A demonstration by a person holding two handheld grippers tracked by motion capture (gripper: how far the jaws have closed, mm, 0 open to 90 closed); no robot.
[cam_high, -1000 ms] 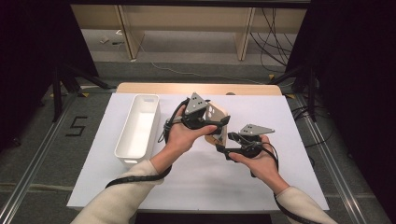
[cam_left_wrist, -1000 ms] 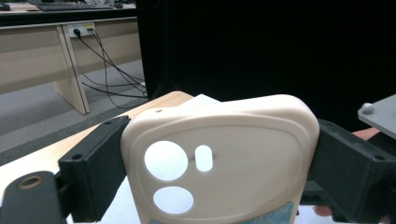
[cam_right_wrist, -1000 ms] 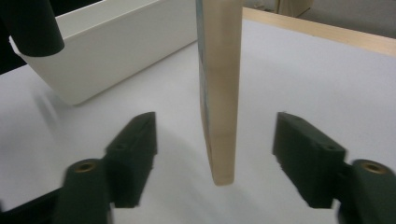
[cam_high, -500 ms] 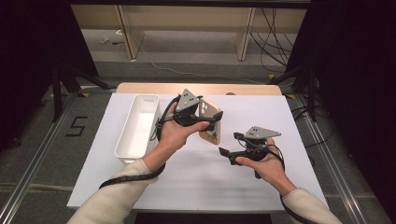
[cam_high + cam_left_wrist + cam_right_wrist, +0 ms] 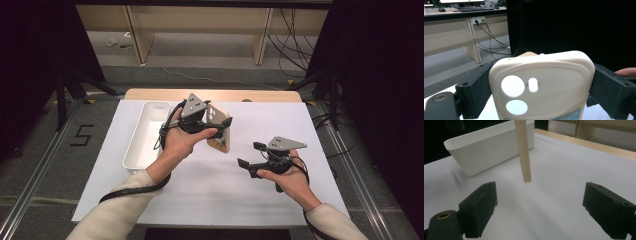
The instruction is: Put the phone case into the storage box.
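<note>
Left gripper (image 5: 222,125): jaws clamped on the two long edges of a cream phone case (image 5: 541,82), one black jaw against each side in the left gripper view. Case held clear of the table, on edge, at centre of the high view, camera cut-outs toward the gripper.

Right gripper (image 5: 249,155): jaws apart, nothing between them; they have just been opening. Sits lower right of centre in the high view, well apart from the case. In the right gripper view the case (image 5: 522,150) hangs edge-on at upper centre, beyond the jaws.

Change: a second ago both grippers met at the case; now the right has let go and drawn back, so the left carries it alone.

Surroundings: white bin (image 5: 145,135) just left of the left hand, on a white table (image 5: 280,115). Judged next stop for the case: the bin.
</note>
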